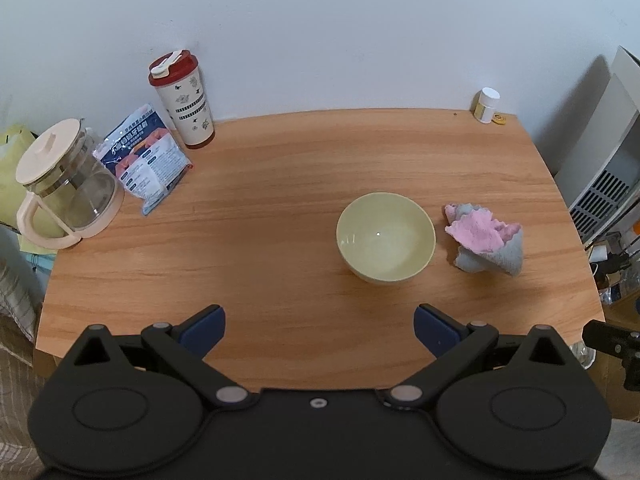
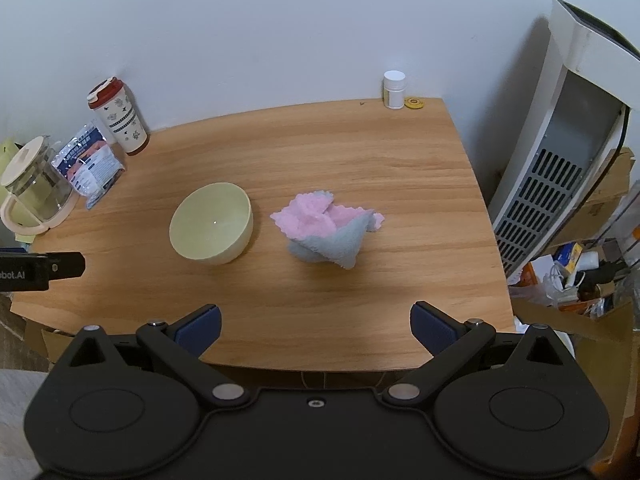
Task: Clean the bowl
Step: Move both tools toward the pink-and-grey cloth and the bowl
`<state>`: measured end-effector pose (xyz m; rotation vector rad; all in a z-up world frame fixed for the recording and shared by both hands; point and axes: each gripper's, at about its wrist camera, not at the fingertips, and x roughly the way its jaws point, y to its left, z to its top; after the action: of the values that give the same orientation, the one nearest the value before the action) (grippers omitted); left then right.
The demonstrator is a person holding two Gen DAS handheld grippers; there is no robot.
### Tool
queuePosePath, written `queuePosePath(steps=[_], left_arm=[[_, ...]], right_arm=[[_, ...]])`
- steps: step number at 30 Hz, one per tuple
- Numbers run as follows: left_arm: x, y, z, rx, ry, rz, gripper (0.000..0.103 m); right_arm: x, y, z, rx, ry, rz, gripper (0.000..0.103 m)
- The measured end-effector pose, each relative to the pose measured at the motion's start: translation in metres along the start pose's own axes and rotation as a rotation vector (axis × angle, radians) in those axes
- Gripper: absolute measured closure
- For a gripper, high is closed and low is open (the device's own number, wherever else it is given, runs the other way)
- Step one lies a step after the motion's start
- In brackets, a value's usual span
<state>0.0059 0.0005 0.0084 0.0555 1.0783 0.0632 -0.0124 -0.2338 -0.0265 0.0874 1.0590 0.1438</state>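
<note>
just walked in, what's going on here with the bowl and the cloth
Nothing is being handled yet. A person holds two grippers above the near edge of the wooden table. The left gripper and right gripper are both open and empty. The pale yellow bowl sits upright, with the crumpled pink and grey cloth beside it, apart. Cleaning has not begun.

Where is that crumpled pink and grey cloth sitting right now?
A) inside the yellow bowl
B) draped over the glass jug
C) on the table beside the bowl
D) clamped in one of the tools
C: the cloth lies bunched on the wooden table just to the right of the bowl, apart from it, while the left tool and the right tool are both open and hold nothing.
</note>
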Motion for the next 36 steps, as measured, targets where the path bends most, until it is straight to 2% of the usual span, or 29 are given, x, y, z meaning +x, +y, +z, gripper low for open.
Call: queuePosePath(steps=[3,19,29,36], left_arm=[[0.001,-0.002,-0.001,-0.001,0.001,0.008,0.001],[0.0,-0.006,-0.001,-0.027,0.012,0.03,0.001],[0.0,-0.009,-0.001,-0.035,0.015,0.035,0.001],[0.003,-0.014,0.002,-0.046,0.027,0.046,0.001]], right_arm=[[-0.005,-0.006,0.002,0.001,-0.009,0.026,0.001],[-0.014,-0.009,0.006,-0.059,-0.056,0.041,0.001],[-0.01,-0.013,0.007,-0.045,-0.022,0.063,0.001],[-0.01,-0.014,0.015,-0.087,-0.052,0.041,0.001]])
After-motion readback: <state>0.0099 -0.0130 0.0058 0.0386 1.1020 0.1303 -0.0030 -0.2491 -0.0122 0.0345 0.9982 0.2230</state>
